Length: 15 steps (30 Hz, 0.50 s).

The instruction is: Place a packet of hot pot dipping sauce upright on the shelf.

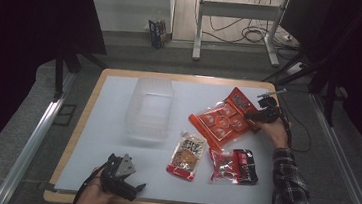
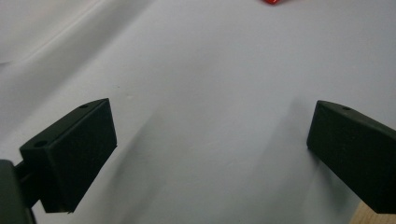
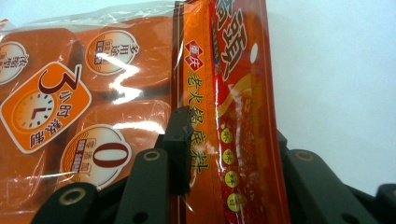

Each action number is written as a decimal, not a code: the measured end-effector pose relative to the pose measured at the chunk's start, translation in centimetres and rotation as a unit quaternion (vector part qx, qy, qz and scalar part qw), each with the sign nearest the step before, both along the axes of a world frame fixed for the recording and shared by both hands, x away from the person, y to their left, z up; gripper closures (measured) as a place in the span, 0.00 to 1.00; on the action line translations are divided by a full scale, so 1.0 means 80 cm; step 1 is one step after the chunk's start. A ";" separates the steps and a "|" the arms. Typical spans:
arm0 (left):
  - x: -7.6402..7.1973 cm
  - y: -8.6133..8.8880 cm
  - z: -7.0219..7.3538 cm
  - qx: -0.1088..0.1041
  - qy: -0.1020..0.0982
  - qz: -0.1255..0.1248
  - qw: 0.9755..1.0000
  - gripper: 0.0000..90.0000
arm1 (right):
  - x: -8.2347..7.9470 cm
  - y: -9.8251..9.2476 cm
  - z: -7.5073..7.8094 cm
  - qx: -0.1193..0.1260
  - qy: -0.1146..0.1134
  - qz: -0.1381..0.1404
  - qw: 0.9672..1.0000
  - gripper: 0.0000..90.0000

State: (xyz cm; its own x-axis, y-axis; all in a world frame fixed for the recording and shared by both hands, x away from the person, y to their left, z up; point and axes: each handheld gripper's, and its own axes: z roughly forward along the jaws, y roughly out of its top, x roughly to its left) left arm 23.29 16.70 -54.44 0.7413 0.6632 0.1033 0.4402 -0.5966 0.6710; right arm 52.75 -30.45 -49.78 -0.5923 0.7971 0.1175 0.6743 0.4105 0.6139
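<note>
The table point(image 1: 105, 140) has its widest bare stretch along the 6 o'clock edge and at 9 o'clock, left of the clear plastic container point(image 1: 150, 108). That container blocks the 11 o'clock middle. At centre, 3 packets crowd together: the orange packet point(image 1: 223, 117) toward 2 o'clock, the brown snack packet point(image 1: 187, 156) and the red-and-black packet point(image 1: 234, 165) toward 5 o'clock, with narrow lanes between them. The left gripper point(image 1: 133, 185) sits over bare surface at 7 o'clock.
</note>
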 end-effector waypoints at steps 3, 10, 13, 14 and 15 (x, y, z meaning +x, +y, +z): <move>0.000 0.000 0.000 -0.001 0.001 -0.001 1.000 0.01 | 0.002 0.001 -0.002 0.004 -0.002 0.000 1.000 0.73; 0.000 0.000 0.000 -0.001 0.001 -0.002 1.000 0.02 | 0.004 0.004 -0.002 0.004 0.003 0.000 1.000 0.83; 0.000 -0.001 0.000 -0.001 0.001 -0.002 1.000 0.02 | 0.004 0.009 -0.004 -0.028 0.005 -0.011 1.000 0.95; 0.000 -0.001 0.000 -0.001 0.000 -0.002 1.000 0.02 | 0.004 0.011 -0.004 -0.032 0.005 -0.019 0.999 0.97; 0.000 -0.001 0.000 0.000 0.000 -0.002 1.000 0.02 | 0.004 0.011 -0.004 -0.035 0.006 -0.023 0.999 0.98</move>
State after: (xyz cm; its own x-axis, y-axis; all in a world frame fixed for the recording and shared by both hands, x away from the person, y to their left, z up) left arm 23.28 16.65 -54.45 0.7435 0.6608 0.1027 0.4383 -0.5975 0.6715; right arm 53.06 -29.54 -50.07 -0.5543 0.8296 0.0672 0.7002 0.4211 0.5766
